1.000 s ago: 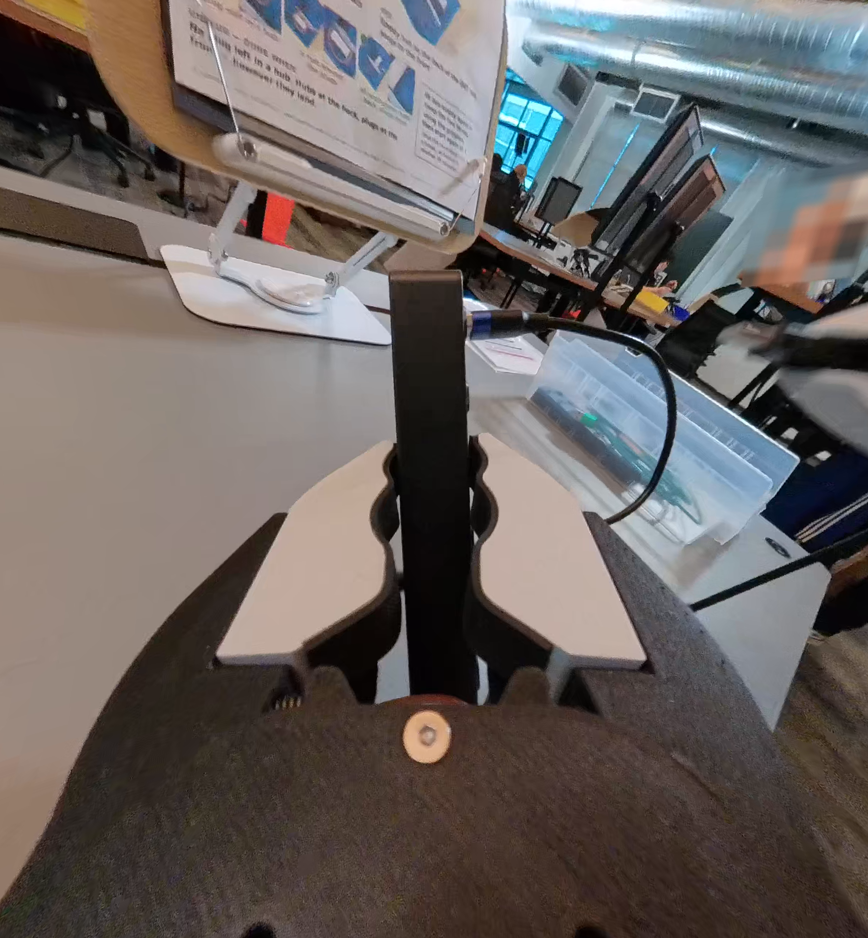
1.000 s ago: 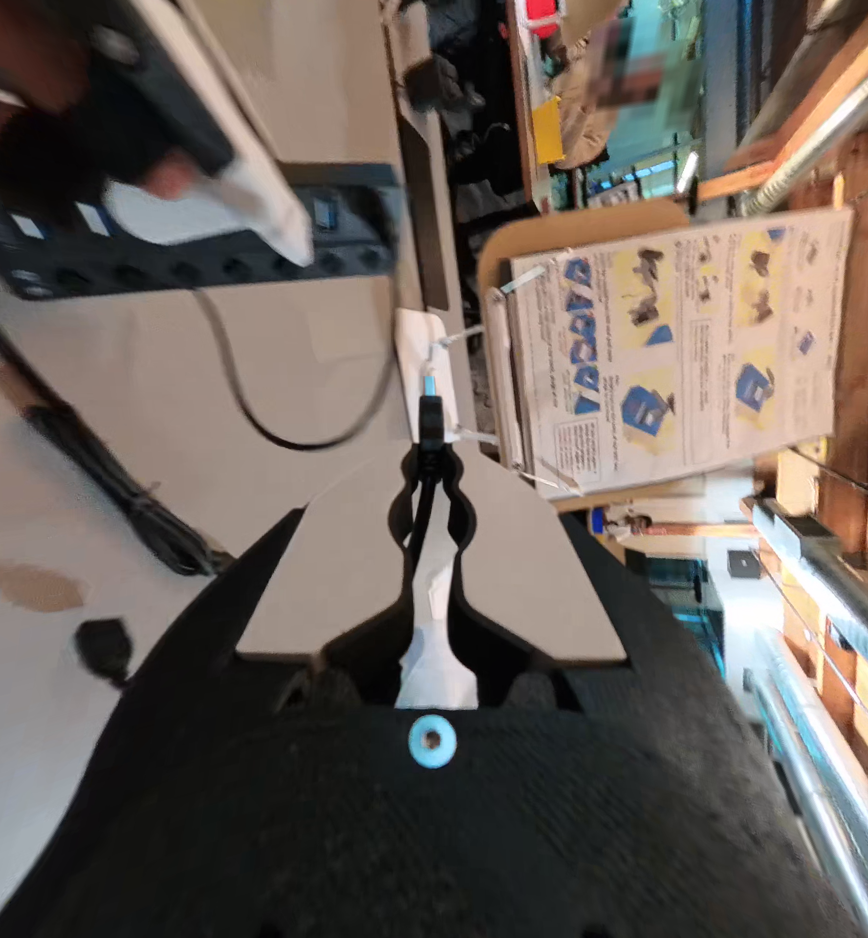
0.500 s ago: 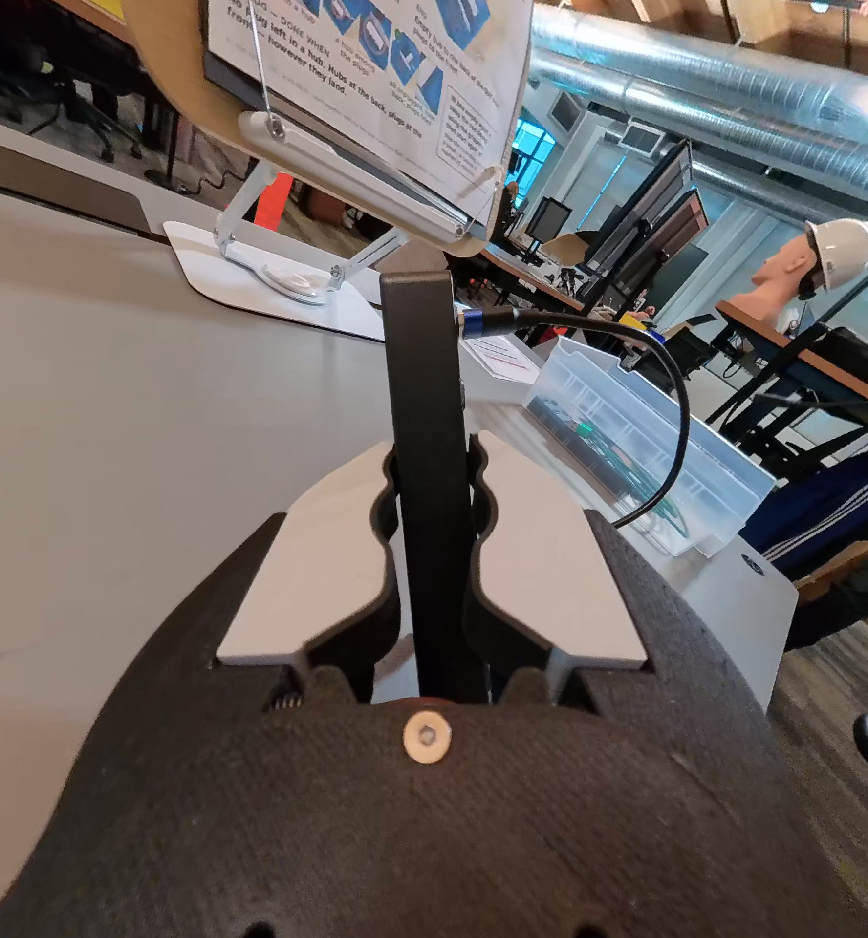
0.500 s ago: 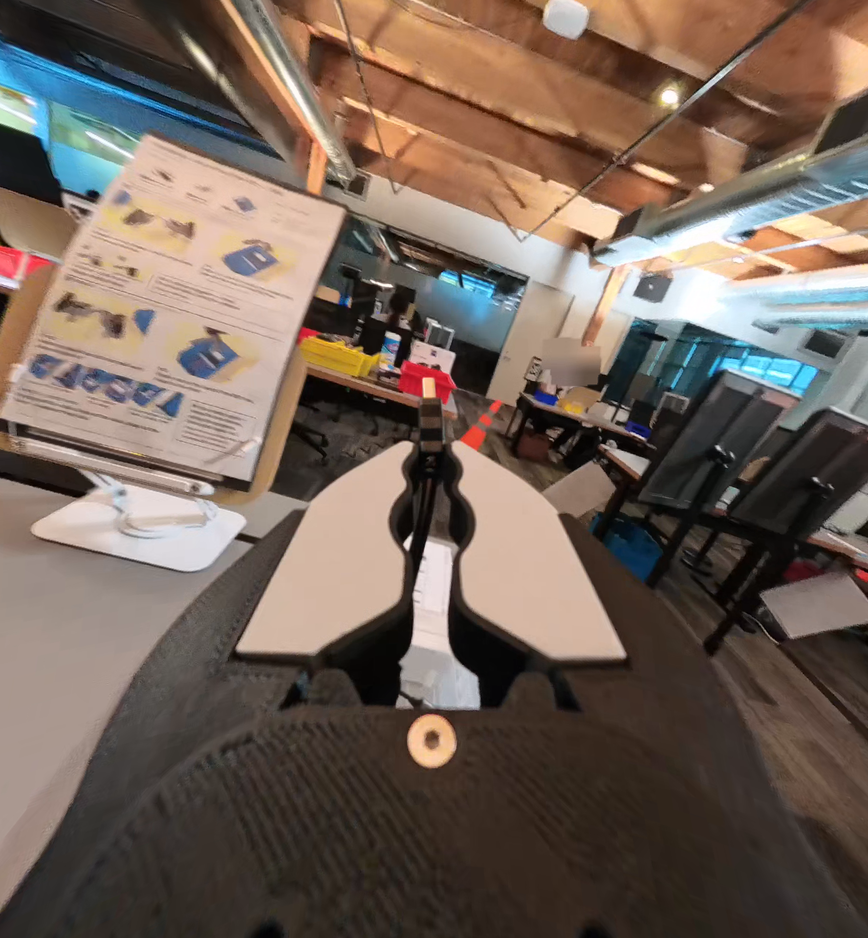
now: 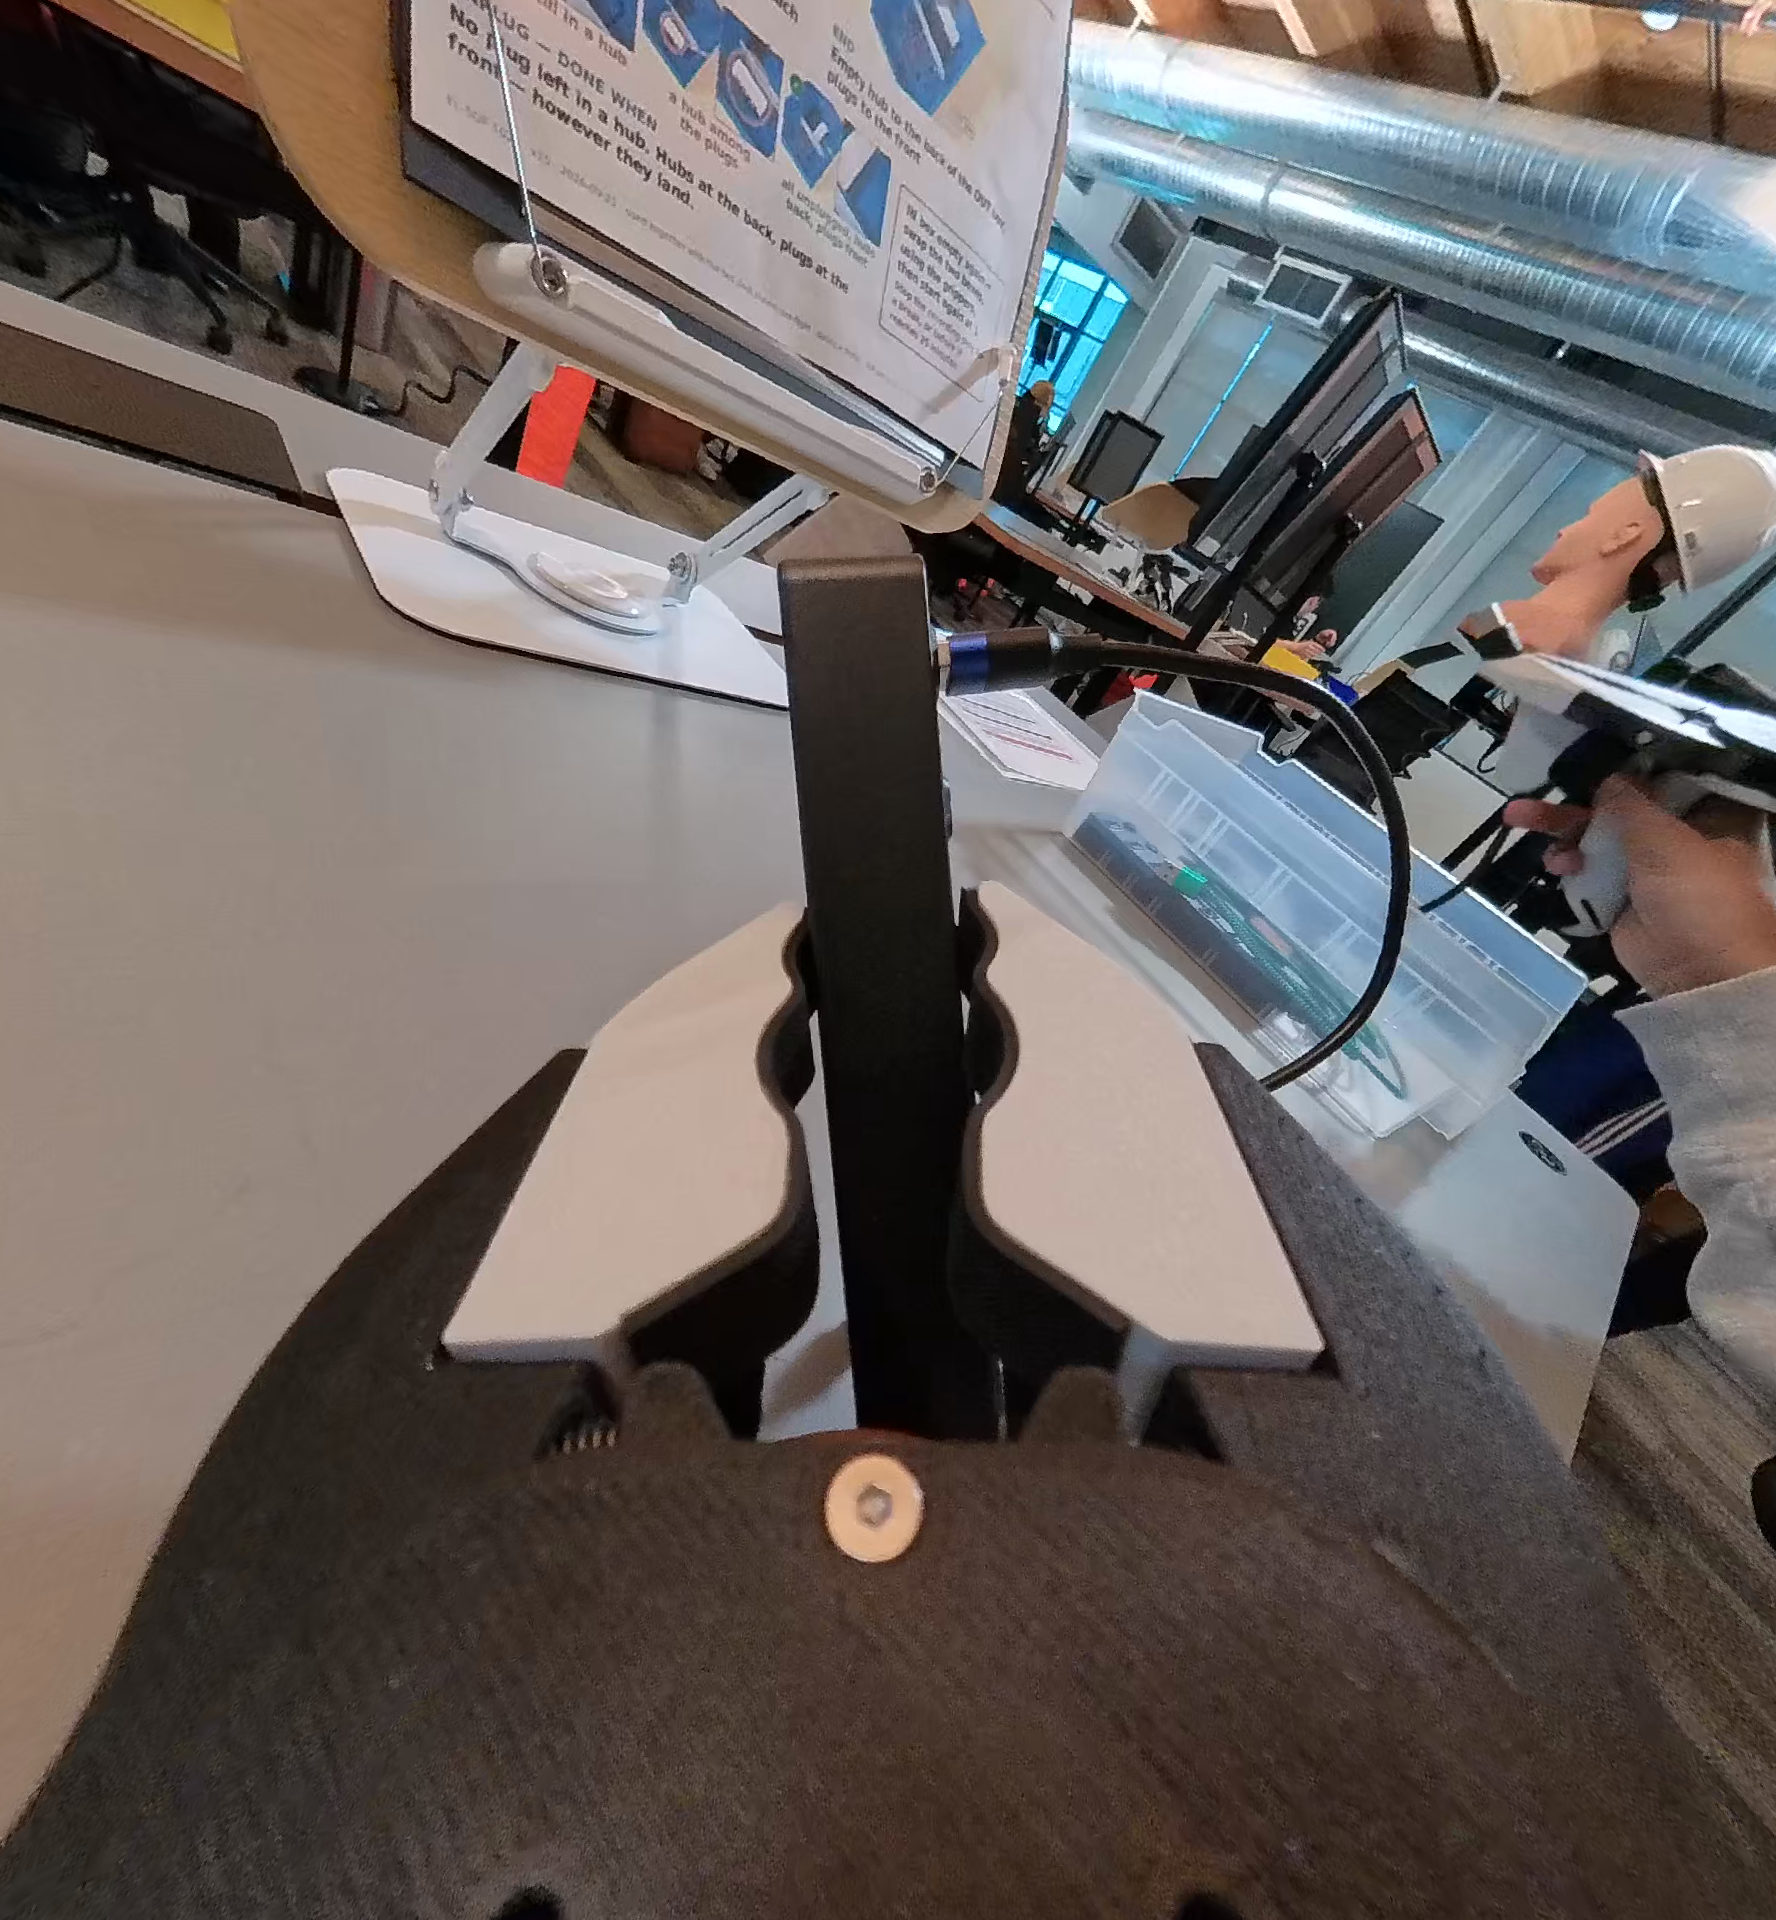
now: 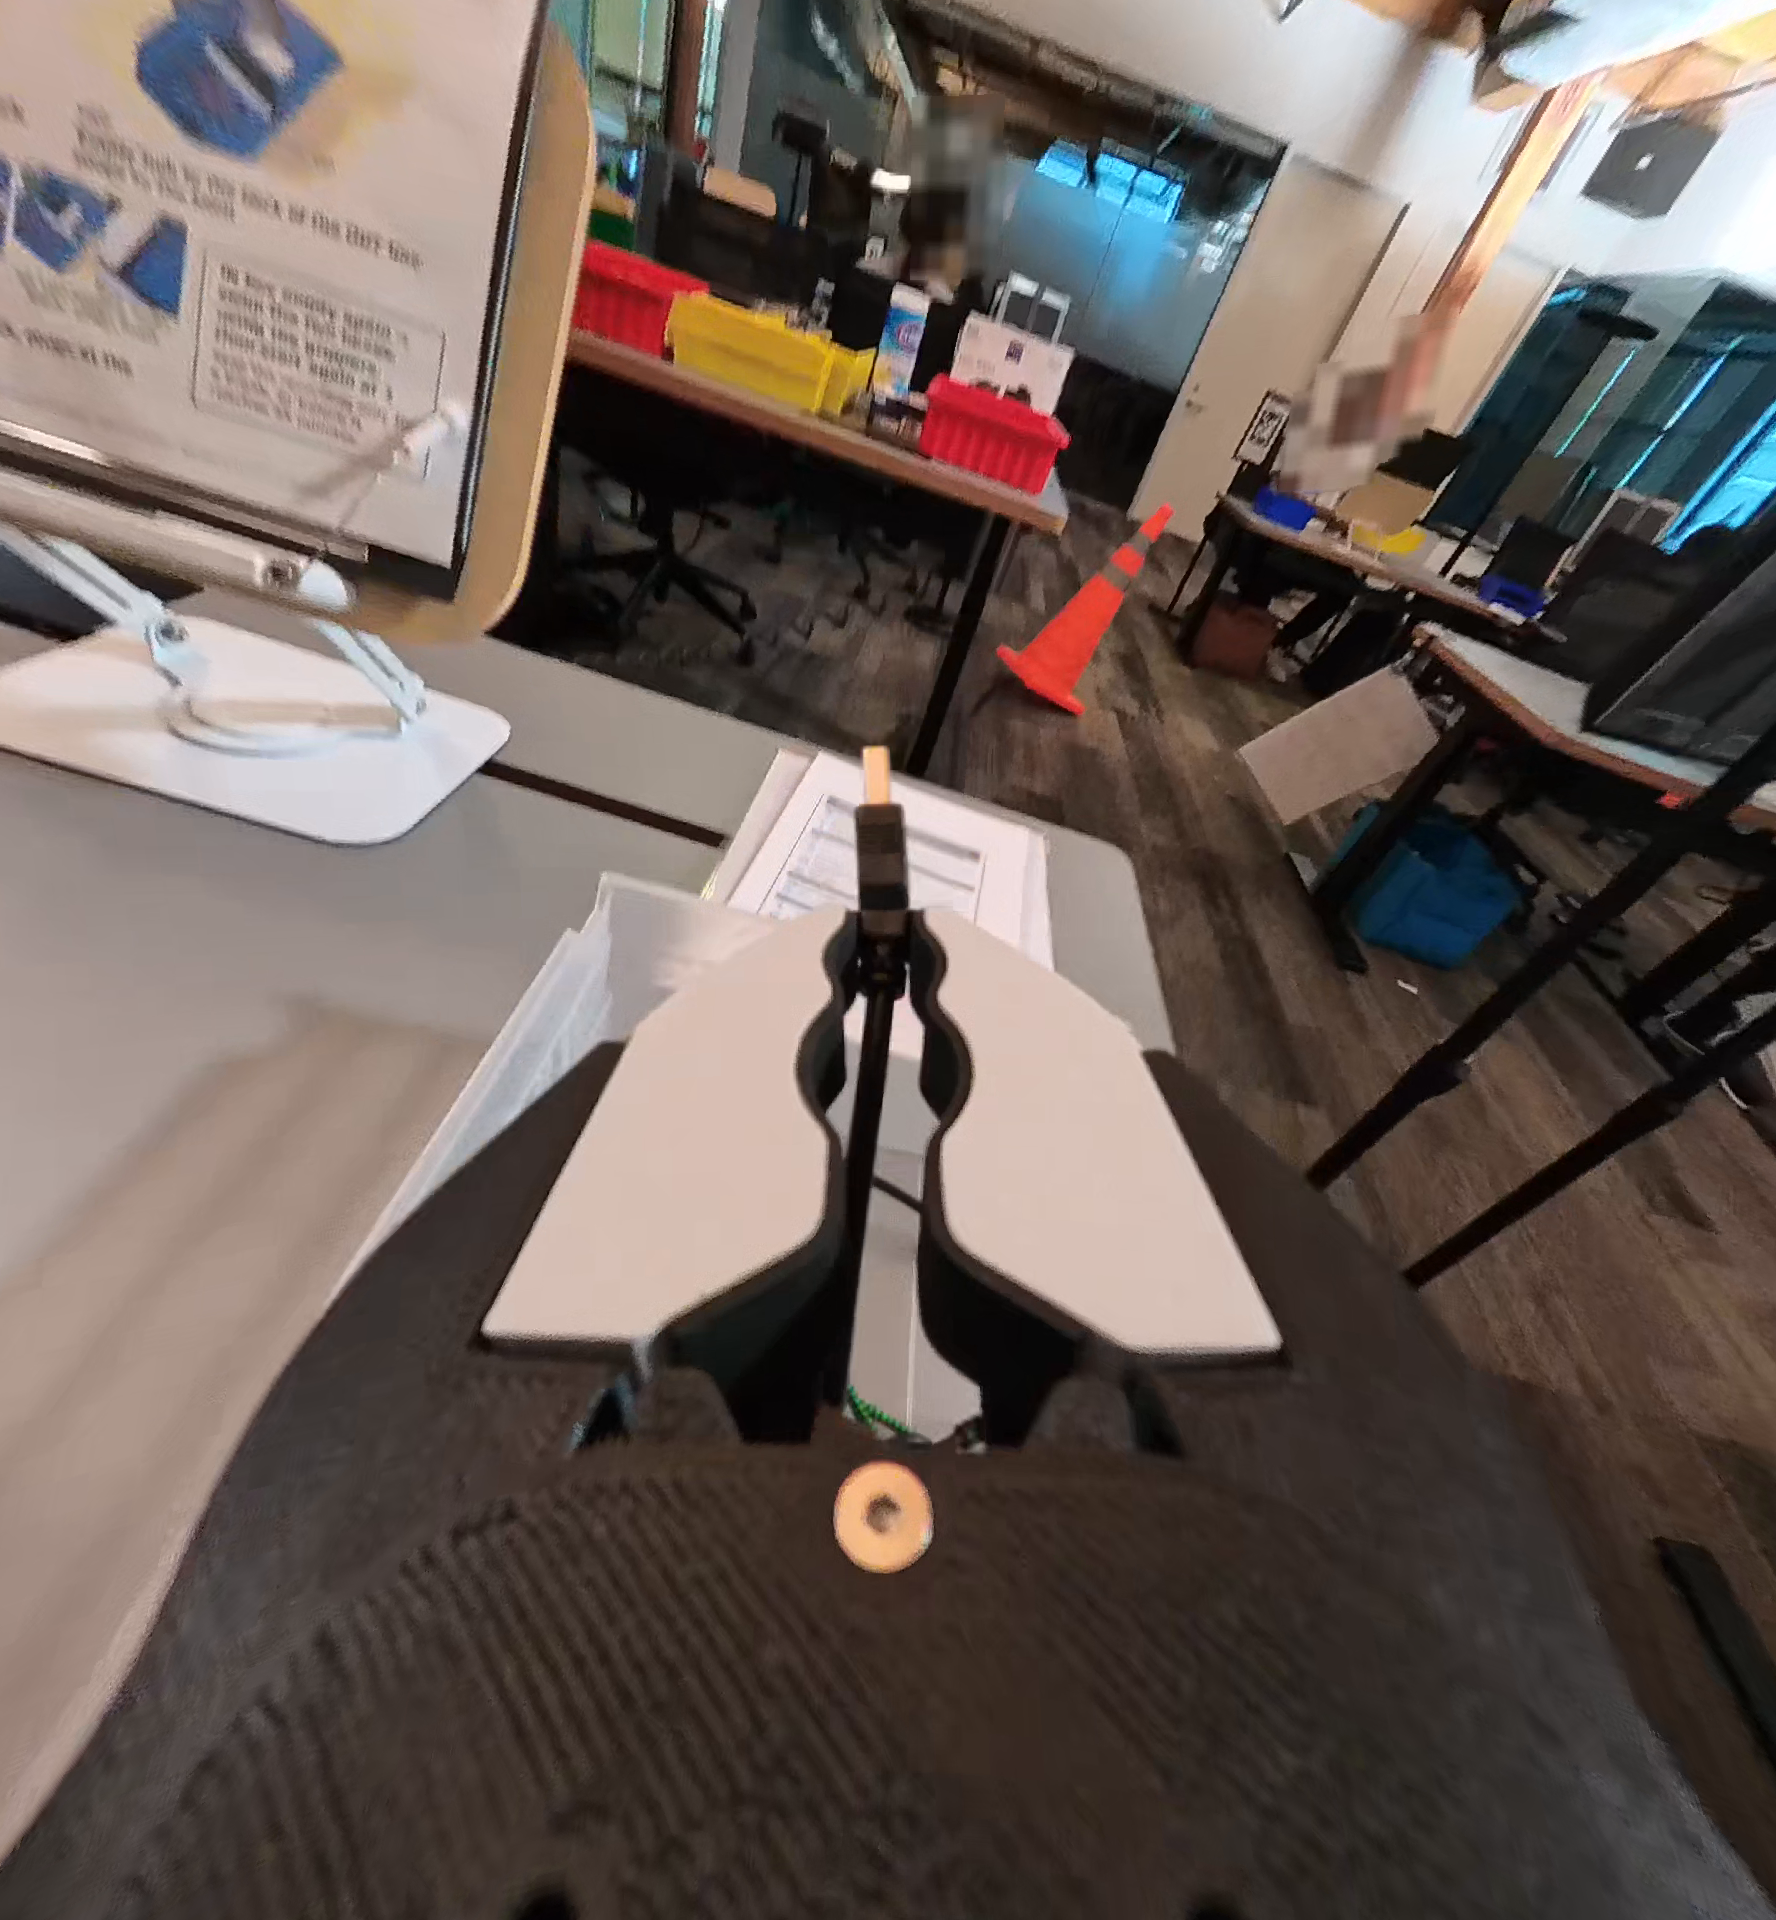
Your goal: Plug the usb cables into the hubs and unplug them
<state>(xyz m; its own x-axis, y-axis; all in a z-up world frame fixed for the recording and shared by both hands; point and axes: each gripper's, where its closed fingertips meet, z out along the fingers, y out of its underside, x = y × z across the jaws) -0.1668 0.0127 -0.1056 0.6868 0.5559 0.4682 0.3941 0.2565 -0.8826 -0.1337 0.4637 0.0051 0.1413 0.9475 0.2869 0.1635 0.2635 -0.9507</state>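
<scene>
My left gripper (image 5: 884,935) is shut on a black USB hub (image 5: 863,790) that stands on edge above the grey table (image 5: 240,831). A black cable with a blue-ringed plug (image 5: 998,657) sits in the hub's right side and loops down to the right. My right gripper (image 6: 882,925) is shut on a black USB plug (image 6: 880,847) whose metal tip points forward; its thin cable (image 6: 868,1122) runs back between the fingers. The right gripper also shows far right in the left wrist view (image 5: 1715,717), held by a hand (image 5: 1653,883), above the clear bin.
A clear plastic bin (image 5: 1279,914) with cables stands at the table's right end; it also shows under my right gripper (image 6: 551,1039). An instruction sheet on a white stand (image 5: 551,592) is at the back. White papers (image 6: 905,862) lie behind the bin. The table edge drops to wood floor on the right. Some 45 cm of space lies between my two pairs of fingers.
The right gripper swung from sideways near the hub to upright, and now tilts down over the bin with its plug. The left gripper and hub barely moved, tilting slightly.
</scene>
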